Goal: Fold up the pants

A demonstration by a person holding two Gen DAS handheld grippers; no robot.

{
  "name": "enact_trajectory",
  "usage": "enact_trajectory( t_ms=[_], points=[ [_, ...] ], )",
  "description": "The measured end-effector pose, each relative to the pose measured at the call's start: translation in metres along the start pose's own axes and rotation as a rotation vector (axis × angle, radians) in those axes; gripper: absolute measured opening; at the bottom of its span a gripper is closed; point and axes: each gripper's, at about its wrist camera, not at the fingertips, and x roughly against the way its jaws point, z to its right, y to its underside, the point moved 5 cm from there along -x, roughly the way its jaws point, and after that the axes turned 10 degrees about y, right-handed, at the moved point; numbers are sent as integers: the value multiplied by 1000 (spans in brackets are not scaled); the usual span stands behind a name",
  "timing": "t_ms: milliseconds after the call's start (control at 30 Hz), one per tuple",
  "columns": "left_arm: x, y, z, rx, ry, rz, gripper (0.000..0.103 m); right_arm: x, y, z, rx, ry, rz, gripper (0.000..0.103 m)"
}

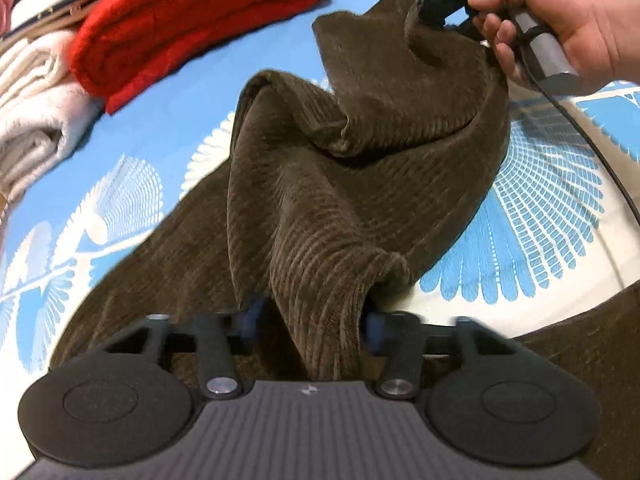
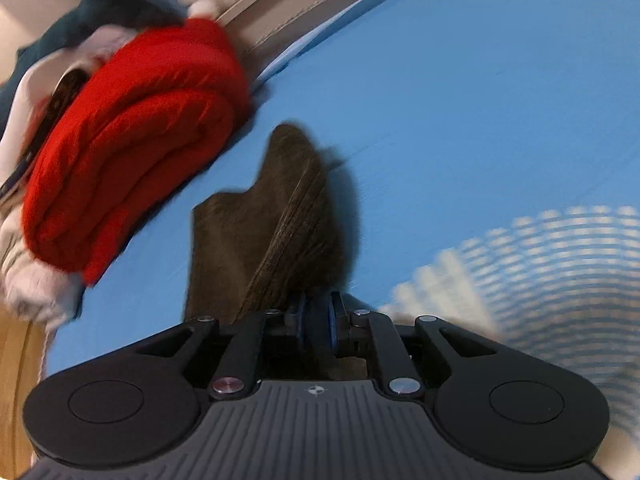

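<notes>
Brown corduroy pants [image 1: 360, 168] lie partly bunched on a blue bedsheet with white leaf patterns [image 1: 540, 208]. In the left wrist view my left gripper [image 1: 312, 324] is at the bottom, its blue pads [image 1: 374, 328] pressing a thick upright fold of the pants between them. At the top right a person's hand [image 1: 560, 20] holds my right gripper [image 1: 420, 16], which lifts the far end of the pants. In the right wrist view the right gripper [image 2: 316, 316] has its pads nearly together on a raised brown flap of the pants [image 2: 240, 240] above the sheet [image 2: 480, 120].
A folded red blanket [image 1: 192, 20] [image 2: 132, 152] lies beyond the pants at the back left. Folded white towels [image 1: 36, 120] are stacked beside it at the left edge. A black cable [image 1: 592, 140] runs down from the right gripper along the right side.
</notes>
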Motion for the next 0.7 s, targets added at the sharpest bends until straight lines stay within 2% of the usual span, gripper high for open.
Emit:
enact_trajectory(
  t_ms=[67, 133, 267, 367, 400, 433, 467, 500, 533, 567, 633, 700],
  points=[
    [-3, 2, -2, 1, -17, -22, 14, -1, 0, -8, 51, 12, -16, 0],
    [-4, 3, -4, 4, -18, -27, 12, 6, -1, -16, 99, 15, -11, 0],
    [-1, 2, -12, 61, 6, -34, 12, 32, -10, -29, 132, -41, 30, 0],
    [3, 3, -16, 78, 11, -33, 12, 70, -28, -28, 61, -165, 92, 0],
    [4, 3, -17, 82, 17, -38, 12, 85, -30, -30, 63, -247, 100, 0],
    [4, 3, -18, 88, 22, -40, 12, 97, -28, -37, 105, -349, 71, 0],
    [5, 3, -18, 91, 25, -40, 13, 105, -23, -45, 192, -387, 43, 0],
    [6, 4, -18, 91, 28, -42, 14, 108, -18, -50, 307, -313, 44, 0],
    [5, 4, -17, 91, 33, -45, 14, 103, -18, -43, 322, -215, 27, 0],
    [6, 4, -16, 94, 36, -46, 14, 96, -22, -30, 269, -133, 27, 0],
    [6, 4, -15, 96, 37, -49, 14, 91, -35, 8, 64, -6, 93, 4],
    [6, 4, -15, 101, 42, -50, 14, 84, -34, 40, -94, 34, 111, 4]
  ],
)
